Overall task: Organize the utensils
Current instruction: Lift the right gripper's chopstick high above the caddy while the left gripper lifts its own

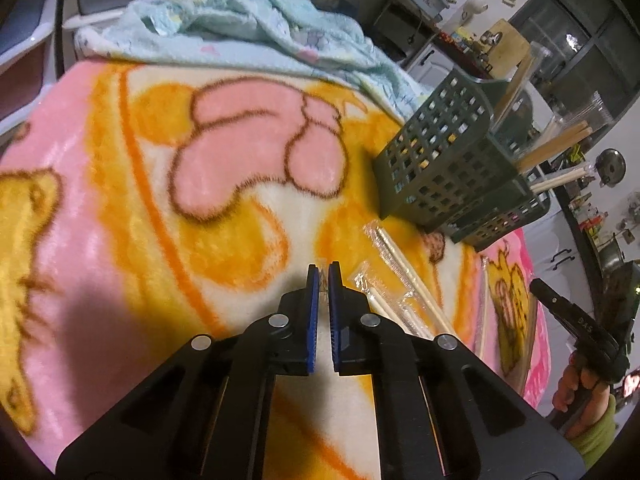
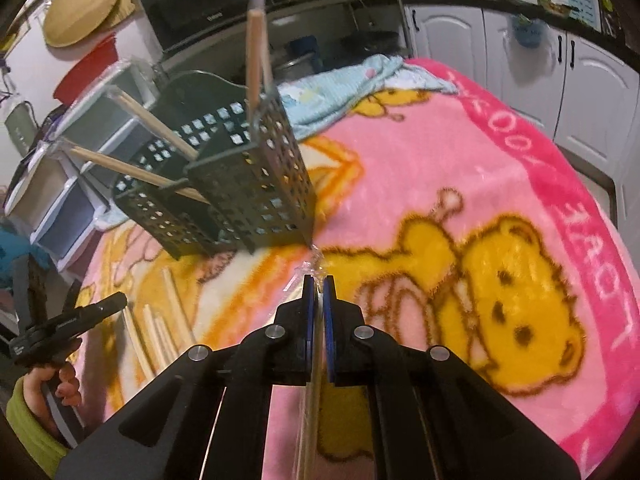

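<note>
My left gripper (image 1: 323, 276) is shut just above the blanket, and a bit of clear wrapper seems pinched at its tips. Several wrapped chopsticks (image 1: 400, 280) lie on the blanket just right of it. My right gripper (image 2: 319, 280) is shut on a wrapped pair of chopsticks (image 2: 314, 380) that runs back between the jaws, with its wrapper tip poking out in front. A dark green perforated utensil basket (image 1: 436, 152) (image 2: 256, 184) stands beyond both grippers and holds several chopsticks (image 2: 256, 60). The loose chopsticks (image 2: 168, 312) and the left gripper (image 2: 120, 300) also show in the right wrist view.
A pink and yellow cartoon blanket (image 1: 160, 200) covers the table. A light blue towel (image 1: 240, 20) is bunched at its far edge. White cabinets (image 2: 520, 60), a microwave (image 2: 192, 8) and plastic drawers (image 2: 60, 168) stand around the table. A hand in a green sleeve (image 1: 592, 420) holds the other gripper.
</note>
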### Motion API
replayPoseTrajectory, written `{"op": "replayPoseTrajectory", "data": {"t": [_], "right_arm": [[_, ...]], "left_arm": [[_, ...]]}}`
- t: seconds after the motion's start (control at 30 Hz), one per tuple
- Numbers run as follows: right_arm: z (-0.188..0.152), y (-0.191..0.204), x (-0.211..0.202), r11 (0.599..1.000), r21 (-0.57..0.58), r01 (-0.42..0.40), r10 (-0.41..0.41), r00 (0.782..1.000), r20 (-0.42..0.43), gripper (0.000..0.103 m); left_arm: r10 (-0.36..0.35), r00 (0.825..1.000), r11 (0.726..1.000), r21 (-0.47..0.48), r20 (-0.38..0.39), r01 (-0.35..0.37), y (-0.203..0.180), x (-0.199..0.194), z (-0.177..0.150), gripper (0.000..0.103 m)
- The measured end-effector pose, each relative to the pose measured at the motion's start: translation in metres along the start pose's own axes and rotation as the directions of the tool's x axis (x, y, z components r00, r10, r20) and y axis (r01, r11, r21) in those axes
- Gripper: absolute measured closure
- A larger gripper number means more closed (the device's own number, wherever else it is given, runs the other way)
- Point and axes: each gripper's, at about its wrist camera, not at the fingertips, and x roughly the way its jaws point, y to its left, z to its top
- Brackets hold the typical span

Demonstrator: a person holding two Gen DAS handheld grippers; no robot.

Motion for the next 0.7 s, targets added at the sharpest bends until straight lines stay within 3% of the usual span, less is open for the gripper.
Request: {"op": "replayPoseTrajectory", "data": {"t": [0.3,0.7], "right_arm": [[0.012,0.013,-0.032,0.999,-0.031,-0.036,0.038,0.996,0.075,0.098],[0.025,0.044,-0.081,0.992,-0.119,-0.042,0.067,0.974,0.215,0.099]], "left_arm": [[-0.064,0.994,0.998,0.032,0.091,0.062,-0.018,-0.042,0.012,0.101],[-0.202,0.958,0.968,0.192,0.206,0.163,-0.089,-0.093,0.037,0.101]]}}
